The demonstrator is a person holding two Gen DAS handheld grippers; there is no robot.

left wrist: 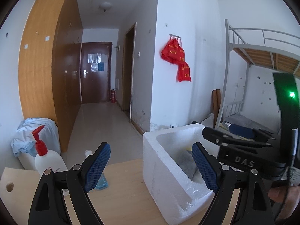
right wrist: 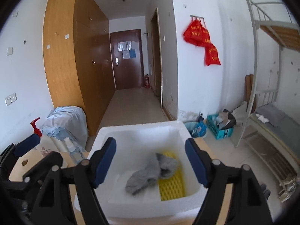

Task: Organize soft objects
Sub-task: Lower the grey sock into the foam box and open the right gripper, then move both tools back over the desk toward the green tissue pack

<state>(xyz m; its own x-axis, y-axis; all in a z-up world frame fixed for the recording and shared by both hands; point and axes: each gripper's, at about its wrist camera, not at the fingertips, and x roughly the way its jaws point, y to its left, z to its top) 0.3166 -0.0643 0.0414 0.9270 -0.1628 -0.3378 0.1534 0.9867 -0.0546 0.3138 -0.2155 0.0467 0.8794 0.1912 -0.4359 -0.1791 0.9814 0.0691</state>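
Lying diagonally in foam box (right wrist: 137, 131), grey sock (right wrist: 150, 172) on yellow mesh (right wrist: 171, 187); right tool (right wrist: 151, 162) released, left tool (left wrist: 151, 168) released

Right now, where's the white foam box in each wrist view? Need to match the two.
Left wrist: foam box sits lower centre-right on the wooden table, seen from its left corner, interior mostly hidden.
Right wrist: foam box fills the lower centre, seen from above; grey sock and yellow mesh pad lie inside.
Shared landmark: red bags hanging on the white wall.
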